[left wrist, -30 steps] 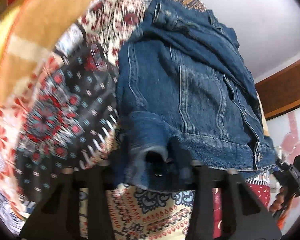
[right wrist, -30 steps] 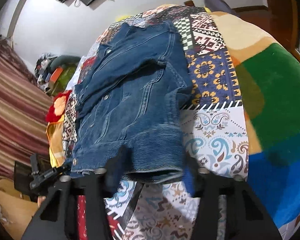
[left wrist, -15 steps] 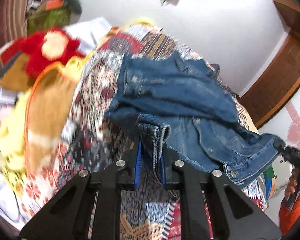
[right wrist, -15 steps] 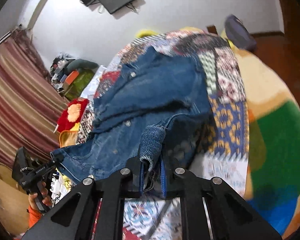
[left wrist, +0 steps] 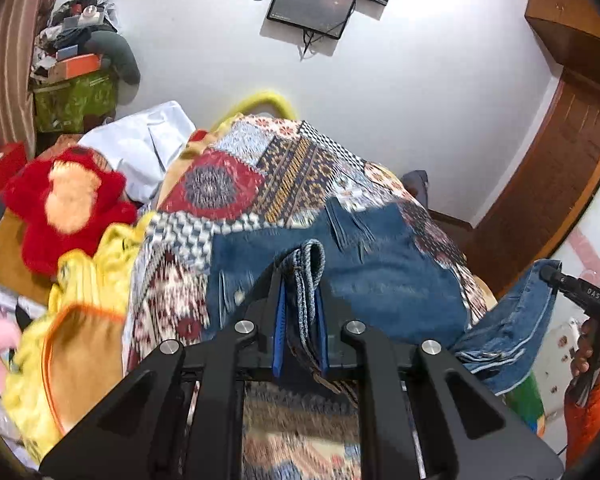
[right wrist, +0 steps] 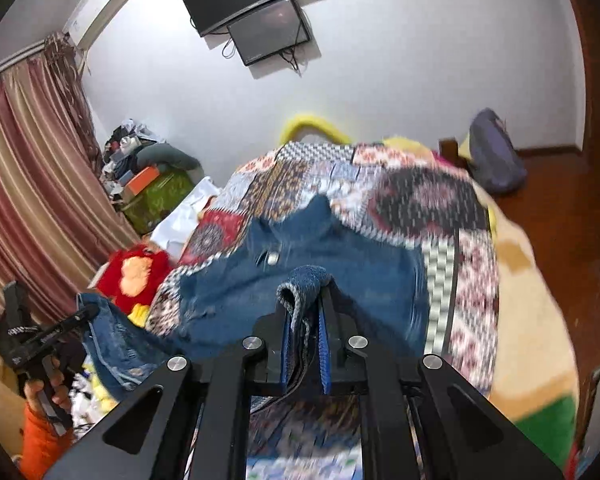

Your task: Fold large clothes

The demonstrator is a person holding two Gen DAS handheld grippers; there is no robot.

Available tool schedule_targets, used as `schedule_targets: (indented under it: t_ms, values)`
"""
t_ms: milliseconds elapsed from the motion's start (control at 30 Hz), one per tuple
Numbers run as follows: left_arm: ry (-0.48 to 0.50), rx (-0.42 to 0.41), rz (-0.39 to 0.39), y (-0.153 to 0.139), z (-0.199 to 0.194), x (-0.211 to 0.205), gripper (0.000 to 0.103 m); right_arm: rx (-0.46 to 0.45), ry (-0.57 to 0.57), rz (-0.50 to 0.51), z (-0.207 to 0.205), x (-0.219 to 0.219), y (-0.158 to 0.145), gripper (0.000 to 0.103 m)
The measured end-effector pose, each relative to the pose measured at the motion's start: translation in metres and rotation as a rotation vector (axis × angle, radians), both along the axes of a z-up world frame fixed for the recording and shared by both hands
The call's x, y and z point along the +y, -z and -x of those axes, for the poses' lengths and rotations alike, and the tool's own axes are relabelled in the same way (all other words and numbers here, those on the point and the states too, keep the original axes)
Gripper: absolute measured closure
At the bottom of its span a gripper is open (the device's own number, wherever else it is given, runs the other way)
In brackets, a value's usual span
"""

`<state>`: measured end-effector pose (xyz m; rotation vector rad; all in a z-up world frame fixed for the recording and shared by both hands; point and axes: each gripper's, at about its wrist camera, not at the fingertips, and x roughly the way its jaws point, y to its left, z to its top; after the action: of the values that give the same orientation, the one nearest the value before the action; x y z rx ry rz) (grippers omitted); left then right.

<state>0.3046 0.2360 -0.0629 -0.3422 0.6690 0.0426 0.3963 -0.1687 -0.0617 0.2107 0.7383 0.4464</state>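
A blue denim jacket [left wrist: 380, 276] lies on the patchwork bedspread [left wrist: 228, 184], its near hem lifted off the bed. My left gripper [left wrist: 300, 280] is shut on a folded edge of the hem. My right gripper [right wrist: 306, 300] is shut on another folded edge of the same jacket [right wrist: 340, 272]. Each gripper shows at the edge of the other's view, with denim hanging from it. The jacket's far part still rests on the bed; its near underside is hidden behind the gripper bodies.
A red plush toy [left wrist: 64, 200] and yellow cloth [left wrist: 84, 292] lie at the bed's left side. A white pillow [left wrist: 148, 148] sits behind them. A cluttered green box [left wrist: 74, 96] stands by the striped curtain [right wrist: 24, 208]. A wooden door [left wrist: 552, 184] is at the right.
Both grippers closed on the jacket's near hem and lifted it up and toward the far end of the bed. The views tilted up to show the wall and screens.
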Motion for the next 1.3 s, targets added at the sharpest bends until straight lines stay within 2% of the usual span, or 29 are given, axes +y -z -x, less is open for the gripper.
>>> schedule_targets:
  t_ms: [167,333,400,433,467,533,633,733,800,867,900,967,1033,1067,1200,1300]
  values:
    - [-0.022,0.022,-0.012,0.006,-0.06,0.016,0.091,0.002,0.029,0.053,-0.065,0.017,0.005,0.094]
    - [-0.073,0.062,-0.031,0.028,-0.116,0.037,0.091,0.046,0.069,0.085,-0.128,0.028,0.031,0.094]
    - [-0.083,0.093,-0.053,0.042,-0.139,0.045,0.092,0.083,0.077,0.111,-0.156,0.034,0.051,0.094]
    - [-0.104,0.109,-0.078,0.049,-0.149,0.049,0.099,0.097,0.08,0.122,-0.166,0.037,0.061,0.094]
    - [-0.131,0.128,-0.104,0.058,-0.159,0.054,0.099,0.12,0.082,0.142,-0.177,0.041,0.074,0.094]
    - [-0.141,0.183,-0.104,0.079,-0.182,0.067,0.099,0.171,0.097,0.176,-0.198,0.049,0.103,0.094]
    - [-0.161,0.251,-0.089,0.107,-0.197,0.081,0.099,0.188,0.137,0.272,-0.218,0.052,0.135,0.094]
    - [-0.141,0.278,-0.064,0.123,-0.196,0.086,0.099,0.159,0.213,0.374,-0.228,0.042,0.149,0.094]
    - [-0.117,0.296,-0.086,0.127,-0.192,0.082,0.098,0.128,0.265,0.435,-0.232,0.03,0.148,0.094]
    - [-0.078,0.312,-0.11,0.128,-0.19,0.077,0.097,0.129,0.276,0.418,-0.233,0.014,0.141,0.094]
    - [-0.054,0.319,-0.124,0.127,-0.187,0.074,0.093,0.127,0.263,0.393,-0.23,0.008,0.136,0.094]
    - [-0.018,0.326,-0.15,0.123,-0.183,0.065,0.077,0.107,0.234,0.352,-0.22,0.003,0.122,0.094]
    - [0.006,0.33,-0.177,0.119,-0.178,0.053,0.063,0.101,0.156,0.307,-0.206,0.007,0.107,0.094]
    - [0.019,0.327,-0.177,0.116,-0.175,0.047,0.059,0.102,0.118,0.297,-0.2,0.012,0.101,0.094]
    - [0.099,0.316,-0.148,0.109,-0.166,0.02,0.057,0.083,-0.006,0.294,-0.17,0.045,0.087,0.094]
    - [0.169,0.307,-0.145,0.109,-0.162,-0.007,0.048,0.086,-0.122,0.257,-0.147,0.08,0.085,0.094]
